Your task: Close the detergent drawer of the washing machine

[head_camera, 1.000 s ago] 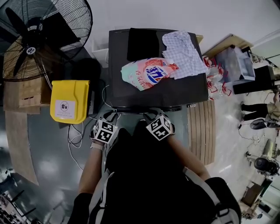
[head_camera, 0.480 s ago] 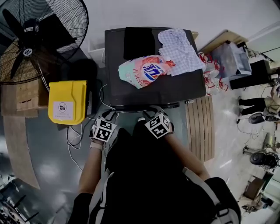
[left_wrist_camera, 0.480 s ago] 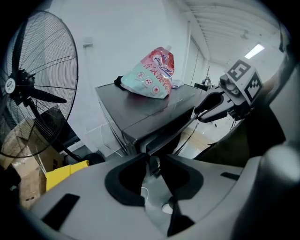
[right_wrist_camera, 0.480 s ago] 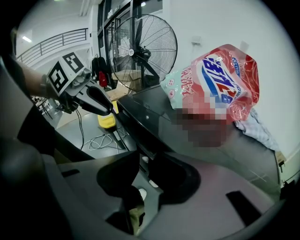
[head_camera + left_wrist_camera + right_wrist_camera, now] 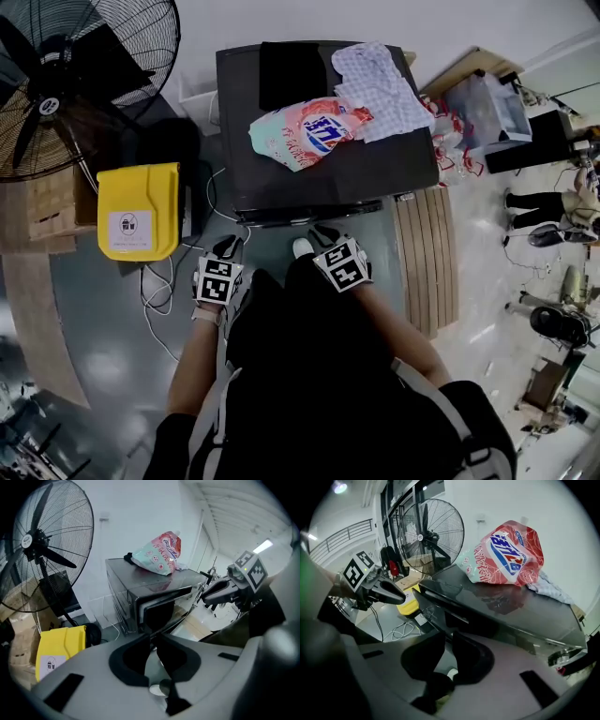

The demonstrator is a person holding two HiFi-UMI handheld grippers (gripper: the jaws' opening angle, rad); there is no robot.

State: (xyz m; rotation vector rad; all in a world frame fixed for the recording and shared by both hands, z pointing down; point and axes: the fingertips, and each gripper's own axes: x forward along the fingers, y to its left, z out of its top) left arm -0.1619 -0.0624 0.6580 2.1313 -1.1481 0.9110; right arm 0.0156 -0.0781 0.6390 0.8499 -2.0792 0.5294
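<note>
The dark washing machine (image 5: 328, 183) stands in front of me, seen from above in the head view. Its front top strip with the drawer (image 5: 161, 612) shows in the left gripper view; whether it sits flush I cannot tell. My left gripper (image 5: 227, 247) and right gripper (image 5: 320, 235) hover side by side just short of the machine's front edge, touching nothing. The left gripper's (image 5: 151, 635) jaws are closing, a narrow gap between them and nothing in it. The right gripper's (image 5: 449, 631) jaws are closing too, also on nothing.
On the machine's top lie a pink detergent bag (image 5: 309, 133), a checked cloth (image 5: 380, 86) and a black cloth (image 5: 291, 73). A big fan (image 5: 66, 84) and a yellow box (image 5: 139, 211) with loose cables stand left. A wooden slat panel (image 5: 427, 258) lies right.
Both grippers have drawn back a little from the machine's front edge, and bare floor now shows between them and it. The left marker cube has rolled slightly.
</note>
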